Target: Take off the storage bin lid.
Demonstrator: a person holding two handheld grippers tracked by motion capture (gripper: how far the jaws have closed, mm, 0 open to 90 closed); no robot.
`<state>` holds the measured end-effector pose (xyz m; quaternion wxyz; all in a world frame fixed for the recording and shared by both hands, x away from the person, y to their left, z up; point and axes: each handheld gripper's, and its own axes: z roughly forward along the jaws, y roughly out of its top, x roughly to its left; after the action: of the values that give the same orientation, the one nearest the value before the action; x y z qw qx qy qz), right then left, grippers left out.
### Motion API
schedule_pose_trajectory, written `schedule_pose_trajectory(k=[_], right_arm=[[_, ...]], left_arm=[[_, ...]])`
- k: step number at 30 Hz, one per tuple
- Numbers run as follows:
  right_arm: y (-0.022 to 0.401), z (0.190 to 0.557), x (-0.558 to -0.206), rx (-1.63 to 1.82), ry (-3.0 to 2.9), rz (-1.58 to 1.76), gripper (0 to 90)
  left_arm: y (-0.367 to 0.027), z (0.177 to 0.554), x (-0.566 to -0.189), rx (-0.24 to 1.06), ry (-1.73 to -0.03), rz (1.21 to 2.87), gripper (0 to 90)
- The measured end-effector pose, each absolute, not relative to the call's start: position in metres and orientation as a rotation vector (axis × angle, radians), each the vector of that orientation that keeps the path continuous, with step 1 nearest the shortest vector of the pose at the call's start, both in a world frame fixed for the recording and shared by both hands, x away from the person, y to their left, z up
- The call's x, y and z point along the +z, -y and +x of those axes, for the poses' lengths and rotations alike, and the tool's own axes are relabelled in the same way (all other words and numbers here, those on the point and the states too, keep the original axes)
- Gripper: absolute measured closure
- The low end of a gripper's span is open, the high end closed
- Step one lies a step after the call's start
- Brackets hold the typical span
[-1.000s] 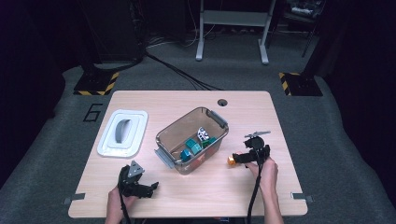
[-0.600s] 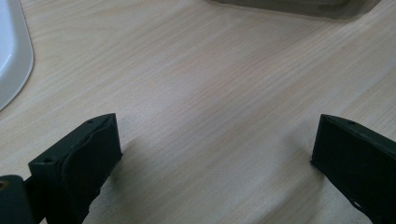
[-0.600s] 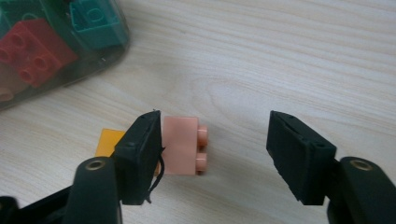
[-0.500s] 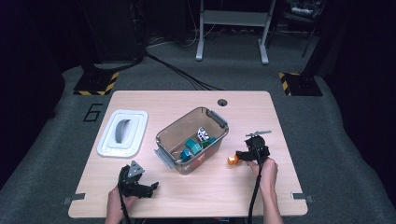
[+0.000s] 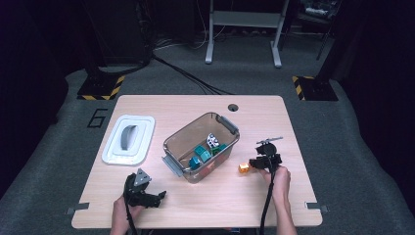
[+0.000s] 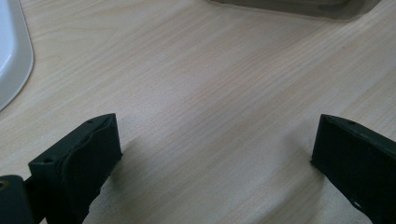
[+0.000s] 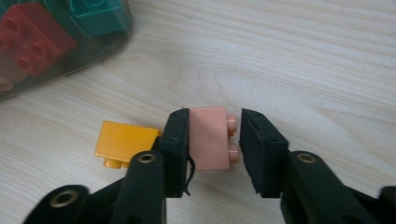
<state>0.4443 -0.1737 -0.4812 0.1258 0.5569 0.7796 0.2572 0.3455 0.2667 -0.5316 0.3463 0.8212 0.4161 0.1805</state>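
We are closing the right gripper point(image 7: 215, 140) w/ pink brick point(image 7: 211, 138) between jaws; pads nearly gripping flat/stud sides. Light, rigid, probably slick plastic.

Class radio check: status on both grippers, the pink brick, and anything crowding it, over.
Left gripper open, idle on table. Right gripper jaws just closing around pink brick. Orange brick lies beside one jaw; clear bin close by.

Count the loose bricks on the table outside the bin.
2: a pink brick between the right gripper jaws, and an orange brick beside it, toward the bin. Others may be hidden.
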Motion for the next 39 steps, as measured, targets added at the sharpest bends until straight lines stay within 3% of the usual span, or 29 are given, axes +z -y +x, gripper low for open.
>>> schedule_pose_trajectory(k=[3,5,22,39], right_arm=[[0.174,0.444,-0.481,0.752,-2.268,1.620,66.0],[0.175,0.443,-0.479,0.766,-2.260,1.604,71.7],[0.179,0.440,-0.473,0.784,-2.237,1.590,71.8],[0.173,0.432,-0.428,0.881,-2.203,1.493,72.0]], left_arm=[[-0.267,0.345,-0.532,0.468,-1.080,2.131,1.2],[-0.267,0.345,-0.532,0.467,-1.080,2.131,1.2],[-0.267,0.346,-0.532,0.467,-1.080,2.131,1.2],[-0.267,0.346,-0.531,0.472,-1.075,2.136,1.2]])
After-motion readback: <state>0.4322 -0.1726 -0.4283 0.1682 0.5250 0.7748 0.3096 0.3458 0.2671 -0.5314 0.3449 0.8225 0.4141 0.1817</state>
